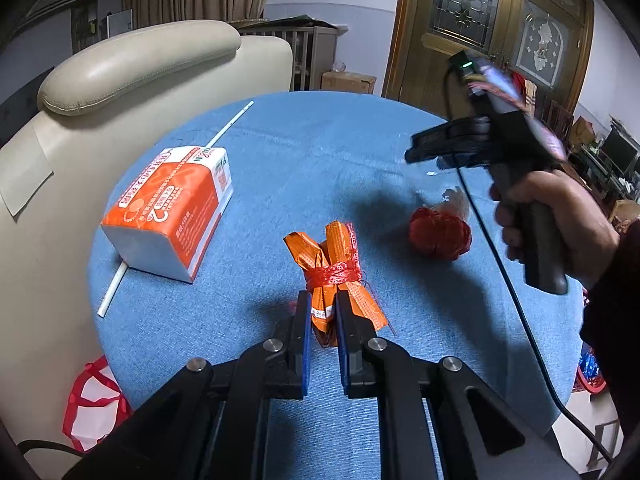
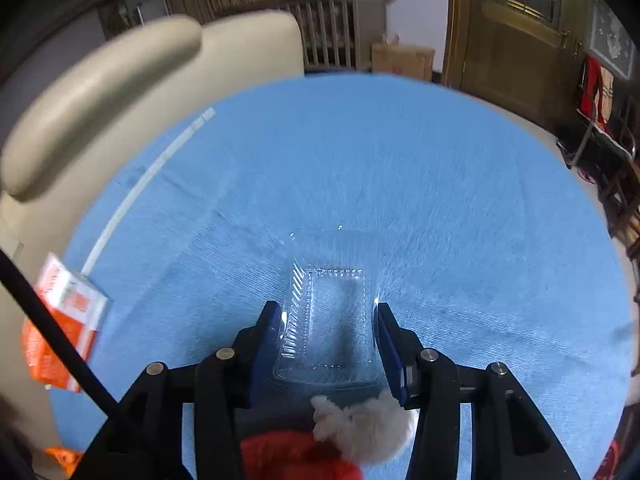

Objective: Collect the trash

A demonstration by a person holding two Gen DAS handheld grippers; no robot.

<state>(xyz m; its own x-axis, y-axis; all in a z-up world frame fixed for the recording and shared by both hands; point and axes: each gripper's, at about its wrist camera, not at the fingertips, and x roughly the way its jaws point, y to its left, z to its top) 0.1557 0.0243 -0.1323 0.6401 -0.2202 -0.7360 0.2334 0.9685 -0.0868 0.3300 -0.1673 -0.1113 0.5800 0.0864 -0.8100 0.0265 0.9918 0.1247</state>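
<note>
My left gripper (image 1: 323, 312) is shut on the lower end of an orange wrapper bundle (image 1: 334, 256) tied with a red band, low over the blue tablecloth (image 1: 300, 160). Right of it lies a crumpled red ball with white tissue (image 1: 440, 234); the right wrist view shows it below the gripper (image 2: 352, 432). A person's hand (image 1: 556, 224) holds my right gripper (image 1: 420, 150), blurred, above the table's right side. In its own view my right gripper (image 2: 326, 316) has a clear plastic tray (image 2: 332, 320) between its blue pads (image 2: 272, 332), which touch the tray's two long sides.
An orange tissue pack (image 1: 168, 208) rests on a long white stick (image 1: 228, 128) at the table's left. A beige leather armchair (image 1: 140, 64) stands against that side. A red-and-white bag (image 1: 92, 400) sits on the floor. A black cable (image 1: 500, 260) hangs across the right.
</note>
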